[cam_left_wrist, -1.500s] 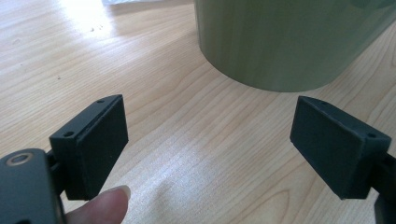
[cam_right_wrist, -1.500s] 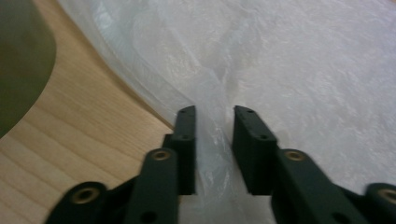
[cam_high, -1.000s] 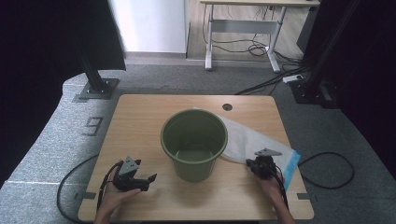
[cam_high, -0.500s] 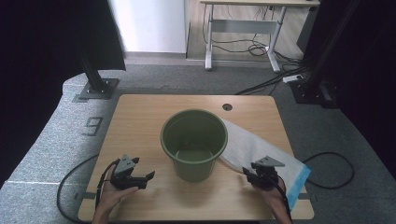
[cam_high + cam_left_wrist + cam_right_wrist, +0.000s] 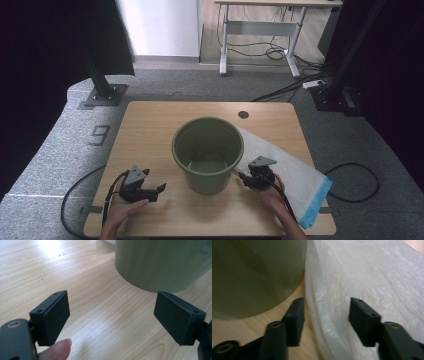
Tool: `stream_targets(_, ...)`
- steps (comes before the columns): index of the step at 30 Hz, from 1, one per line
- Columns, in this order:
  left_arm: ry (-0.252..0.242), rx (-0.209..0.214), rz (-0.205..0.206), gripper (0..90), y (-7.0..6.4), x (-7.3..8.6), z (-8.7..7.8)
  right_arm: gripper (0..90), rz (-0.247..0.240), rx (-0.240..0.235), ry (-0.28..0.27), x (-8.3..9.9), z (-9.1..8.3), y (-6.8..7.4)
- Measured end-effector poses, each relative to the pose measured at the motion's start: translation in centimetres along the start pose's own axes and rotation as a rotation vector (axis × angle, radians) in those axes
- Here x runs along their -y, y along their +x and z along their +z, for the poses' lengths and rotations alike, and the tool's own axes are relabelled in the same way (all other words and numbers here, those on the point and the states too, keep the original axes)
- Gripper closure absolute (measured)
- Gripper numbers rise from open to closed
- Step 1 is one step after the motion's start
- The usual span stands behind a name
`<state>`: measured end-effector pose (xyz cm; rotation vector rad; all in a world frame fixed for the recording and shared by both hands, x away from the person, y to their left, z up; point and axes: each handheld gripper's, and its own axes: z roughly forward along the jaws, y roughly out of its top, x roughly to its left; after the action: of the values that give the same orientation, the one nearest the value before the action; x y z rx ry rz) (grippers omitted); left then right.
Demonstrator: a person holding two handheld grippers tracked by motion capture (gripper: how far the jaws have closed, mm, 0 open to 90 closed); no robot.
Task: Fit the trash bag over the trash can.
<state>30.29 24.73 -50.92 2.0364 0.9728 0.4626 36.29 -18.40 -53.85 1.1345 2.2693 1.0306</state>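
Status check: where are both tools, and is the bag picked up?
Right tool open, straddling bag edge. Left tool open, empty. Green bucket beside bag.

The left gripper [image 5: 159, 188] sat low at the near left, held in the left hand [image 5: 121, 210], jaws spread wide and empty; a fingertip [image 5: 56, 350] showed beside one jaw in the left gripper view. The right gripper [image 5: 241, 175] sat at the near right in the right hand [image 5: 272, 195], pointing inward, jaws parted. Both forearms entered from the bottom edge.
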Motion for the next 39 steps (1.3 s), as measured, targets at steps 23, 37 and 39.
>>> stream_targets(23,-0.006,-0.022,0.005,13.8,0.1,-0.1,-0.1,82.5,0.014,0.027,0.043,4.6,-4.6,-0.4)
stream_targets(37,-0.007,-0.031,-0.001,14.2,0.4,-0.1,-0.1,34.0,-0.004,-0.058,-0.054,-0.3,-0.7,-0.5)
stream_targets(39,-0.007,-0.03,-0.003,14.2,0.4,0.0,-0.2,35.6,-0.012,-0.059,-0.051,-0.5,-0.4,-0.4)
